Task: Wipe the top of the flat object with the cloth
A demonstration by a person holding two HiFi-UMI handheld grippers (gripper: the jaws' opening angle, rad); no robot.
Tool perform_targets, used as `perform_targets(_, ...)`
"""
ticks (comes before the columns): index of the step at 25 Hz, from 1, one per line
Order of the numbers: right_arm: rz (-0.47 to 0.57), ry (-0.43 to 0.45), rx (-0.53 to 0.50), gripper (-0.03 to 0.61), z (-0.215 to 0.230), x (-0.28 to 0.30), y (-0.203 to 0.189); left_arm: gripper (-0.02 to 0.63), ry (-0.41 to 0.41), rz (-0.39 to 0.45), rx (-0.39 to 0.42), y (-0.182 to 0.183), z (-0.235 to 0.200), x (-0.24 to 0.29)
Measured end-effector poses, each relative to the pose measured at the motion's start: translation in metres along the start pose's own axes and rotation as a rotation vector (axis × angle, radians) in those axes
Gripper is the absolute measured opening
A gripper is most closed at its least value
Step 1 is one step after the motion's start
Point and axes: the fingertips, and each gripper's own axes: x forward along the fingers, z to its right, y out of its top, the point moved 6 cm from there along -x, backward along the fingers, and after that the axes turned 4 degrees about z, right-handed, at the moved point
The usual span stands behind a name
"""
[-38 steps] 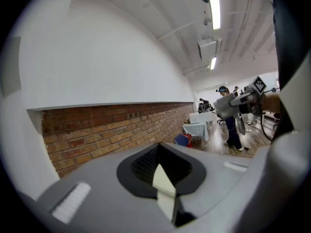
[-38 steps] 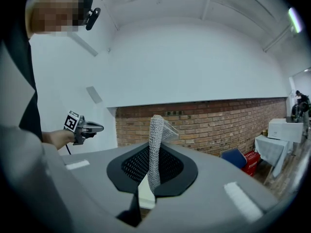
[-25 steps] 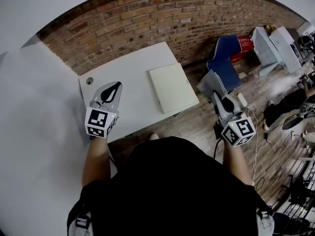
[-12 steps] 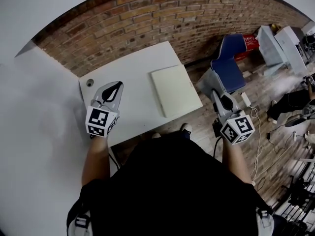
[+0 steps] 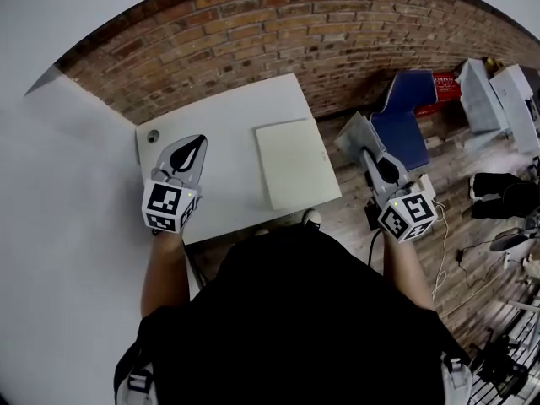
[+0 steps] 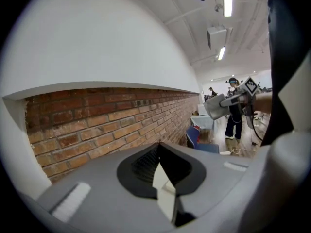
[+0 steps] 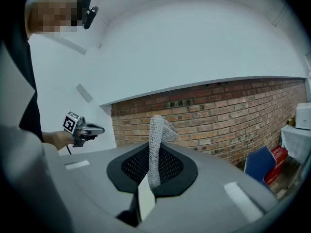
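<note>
One cream flat object (image 5: 297, 164) on table (image 5: 221, 133); right tool (image 7: 146, 193) pinches grey mesh cloth (image 7: 156, 144).

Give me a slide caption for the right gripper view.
Jaws of the right gripper shut on a grey cloth, brick wall behind.

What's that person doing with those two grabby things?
A person stands at a small white table with a gripper in each hand. The right gripper has its jaws shut on a grey mesh cloth, held off the table's right side. The left gripper hovers over the table's left part, jaws shut on nothing. The flat cream-coloured board lies on the table, and the cloth isn't touching it yet.
</note>
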Motion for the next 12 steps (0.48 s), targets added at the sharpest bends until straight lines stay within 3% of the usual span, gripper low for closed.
perform_targets(5,-0.024,0.060,-0.002,0.009,0.036,0.025,0.001,0.002,0.073,-0.015,-0.011,0.005,0.004,0.007)
perform_targets(12,-0.090,0.156,-0.007,0.009,0.047,0.072,-0.016,0.002,0.145,-0.035,-0.048,-0.009,-0.001,-0.001)
